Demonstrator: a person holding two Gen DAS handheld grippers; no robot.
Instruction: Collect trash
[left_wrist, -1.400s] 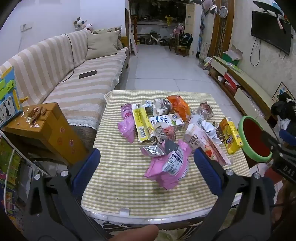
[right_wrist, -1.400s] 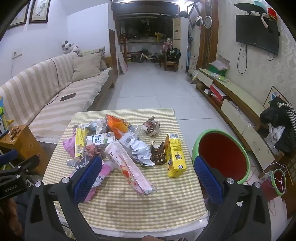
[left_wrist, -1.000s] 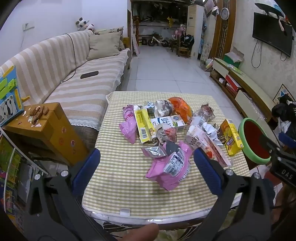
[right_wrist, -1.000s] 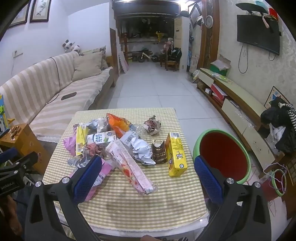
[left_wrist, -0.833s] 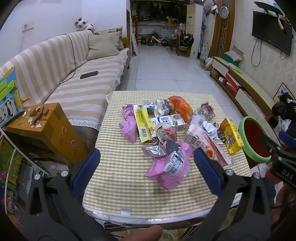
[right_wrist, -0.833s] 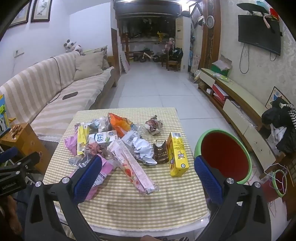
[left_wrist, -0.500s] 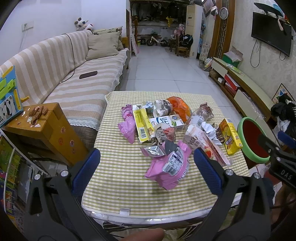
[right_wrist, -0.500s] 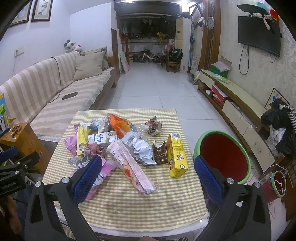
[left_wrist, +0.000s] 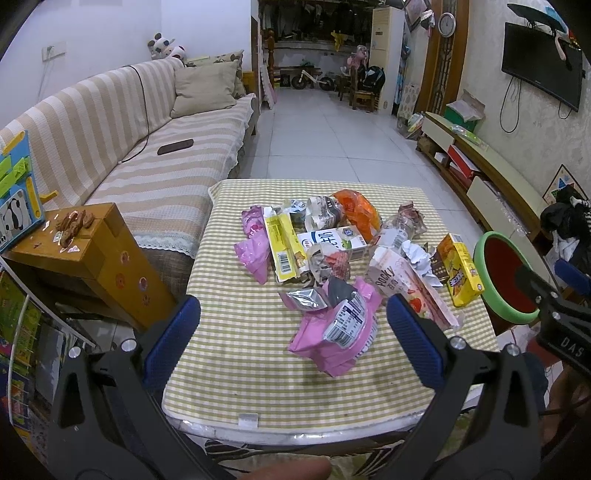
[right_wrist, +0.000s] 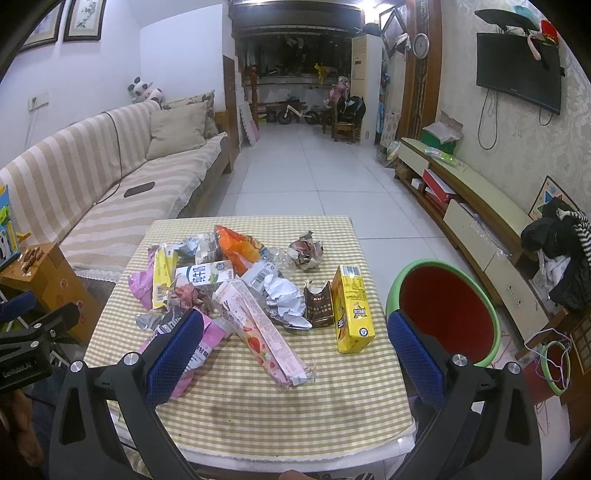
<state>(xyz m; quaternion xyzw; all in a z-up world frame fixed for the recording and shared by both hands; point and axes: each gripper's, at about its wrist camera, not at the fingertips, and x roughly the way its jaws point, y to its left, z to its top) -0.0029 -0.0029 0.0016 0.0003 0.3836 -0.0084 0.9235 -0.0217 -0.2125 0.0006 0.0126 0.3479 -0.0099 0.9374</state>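
A pile of trash lies on a checked table (left_wrist: 258, 354): a pink bag (left_wrist: 338, 330), a Pocky box (left_wrist: 410, 288), a yellow carton (left_wrist: 460, 275), a milk carton (left_wrist: 330, 240), an orange bag (left_wrist: 356, 212) and crumpled paper (left_wrist: 417, 256). My left gripper (left_wrist: 293, 338) is open, held above the table's near edge by the pink bag. In the right wrist view my right gripper (right_wrist: 295, 349) is open over the near edge, with the Pocky box (right_wrist: 264, 332) and yellow carton (right_wrist: 351, 308) between the fingers. A green bin with a red inside (right_wrist: 445, 310) stands right of the table.
A striped sofa (left_wrist: 129, 147) runs along the left. A wooden box (left_wrist: 85, 254) stands left of the table. A low TV cabinet (right_wrist: 472, 206) lines the right wall. Tiled floor (right_wrist: 314, 177) stretches beyond the table.
Both views shift only slightly; the grippers hover in about the same place and stay open. The trash has not moved.
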